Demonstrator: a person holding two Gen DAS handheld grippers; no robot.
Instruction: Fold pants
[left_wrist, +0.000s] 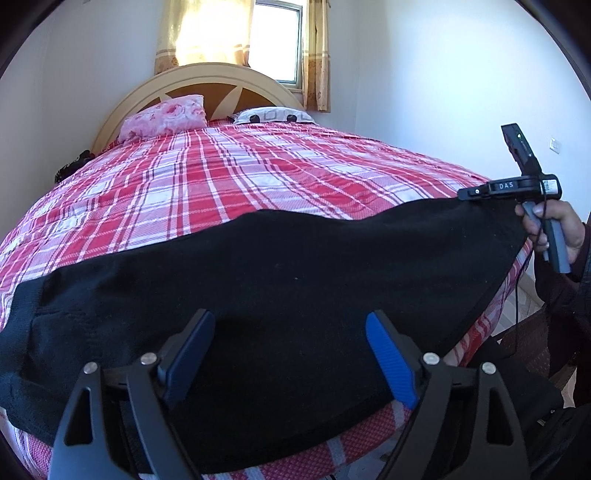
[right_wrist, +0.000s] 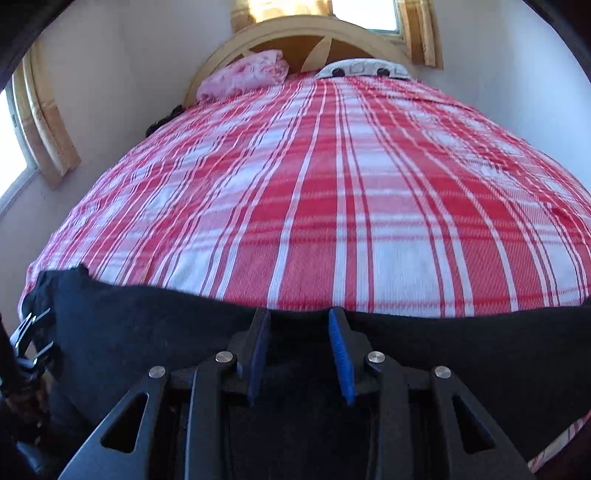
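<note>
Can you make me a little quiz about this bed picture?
1. True or false: the black knitted pants lie across the near end of the red and white checked bedsheet.
2. Which gripper's jaws stand wider apart: the left gripper or the right gripper?
3. Multiple choice: the pink flowery pillow is A) on the floor, B) by the rounded wooden headboard, C) on the pants.

Key: 1 true; 2 left gripper; 3 B.
</note>
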